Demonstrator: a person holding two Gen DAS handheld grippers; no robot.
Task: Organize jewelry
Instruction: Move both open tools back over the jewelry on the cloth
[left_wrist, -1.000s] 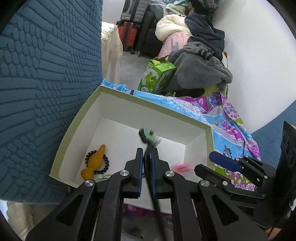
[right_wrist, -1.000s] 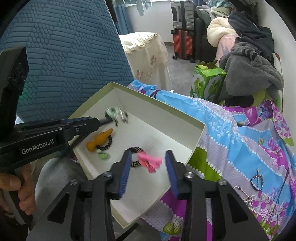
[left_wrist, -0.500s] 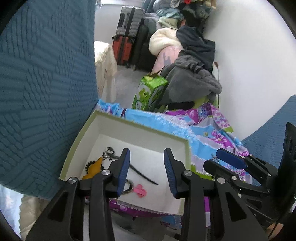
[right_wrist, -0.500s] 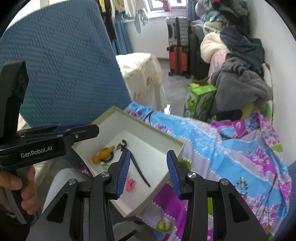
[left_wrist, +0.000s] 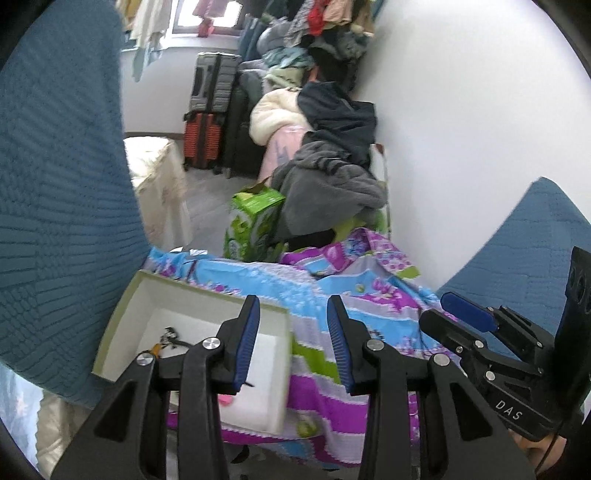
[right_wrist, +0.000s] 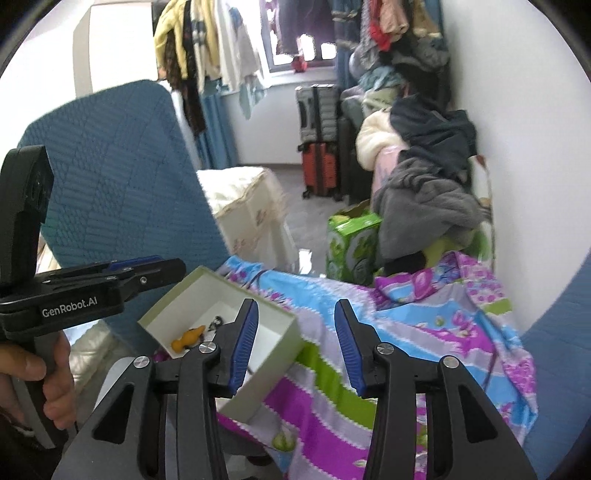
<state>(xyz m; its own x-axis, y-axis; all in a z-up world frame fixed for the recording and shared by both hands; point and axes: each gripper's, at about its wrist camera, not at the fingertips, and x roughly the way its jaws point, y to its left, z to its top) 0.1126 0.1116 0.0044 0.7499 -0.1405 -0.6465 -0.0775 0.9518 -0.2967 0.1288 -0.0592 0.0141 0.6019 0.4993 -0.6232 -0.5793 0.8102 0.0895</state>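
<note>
A blue quilted cushion (right_wrist: 110, 177) fills the left of both views. A bright patterned cloth (right_wrist: 424, 332) spreads across the lower right of the frame. On its left end sits a shallow white box (right_wrist: 273, 332), green-rimmed, at lower centre left. The left gripper (left_wrist: 293, 345) has just been opening; its blue-padded fingers (left_wrist: 247, 347) now stand partly apart with nothing between them, above the box's right edge. The right gripper (right_wrist: 295, 347) is likewise partly spread and empty, over the box's far corner. Inside the box lie an orange hair clip (right_wrist: 186, 338), beside it a small dark piece of jewelry (right_wrist: 216, 323), and, in the left view, a pink piece (left_wrist: 226, 399) near the front wall.
</note>
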